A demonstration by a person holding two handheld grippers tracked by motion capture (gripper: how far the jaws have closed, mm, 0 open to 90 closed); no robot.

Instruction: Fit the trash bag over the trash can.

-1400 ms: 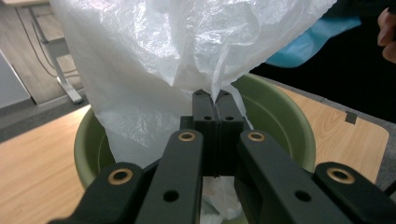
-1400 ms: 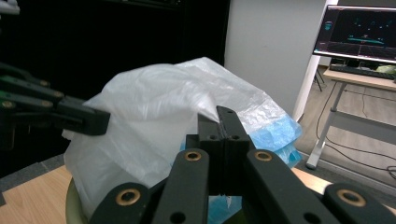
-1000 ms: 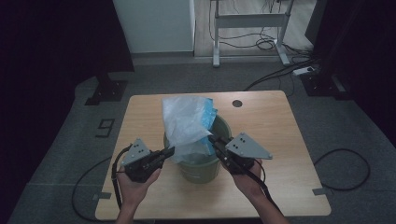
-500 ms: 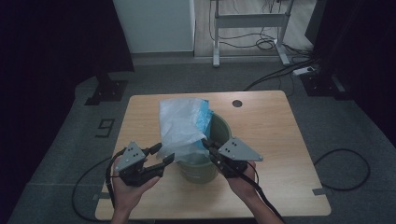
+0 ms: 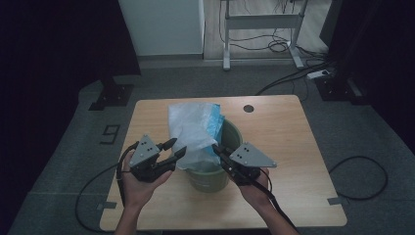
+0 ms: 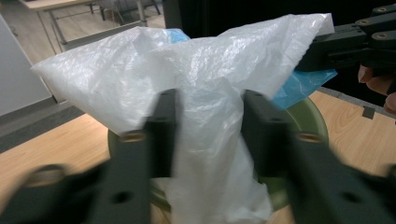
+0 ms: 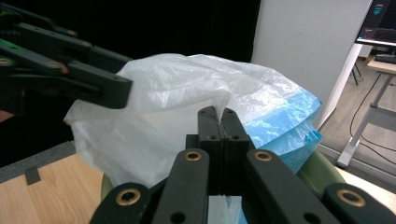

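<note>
The right gripper is clamped on a fold of the thin white plastic bag, at the near rim of the green bin on the tabletop. The left gripper hangs spread wide just beside the bin, its jaws either side of the film without pinching. The bag looks light, limp and slippery; its bunched edge seems the surest hold. Blue film shows beyond the white. The bin's inside is hidden.

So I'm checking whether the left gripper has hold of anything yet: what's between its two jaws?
In the left gripper view, the white plastic bag hangs between the open jaws of the left gripper, over the green bucket.
</note>
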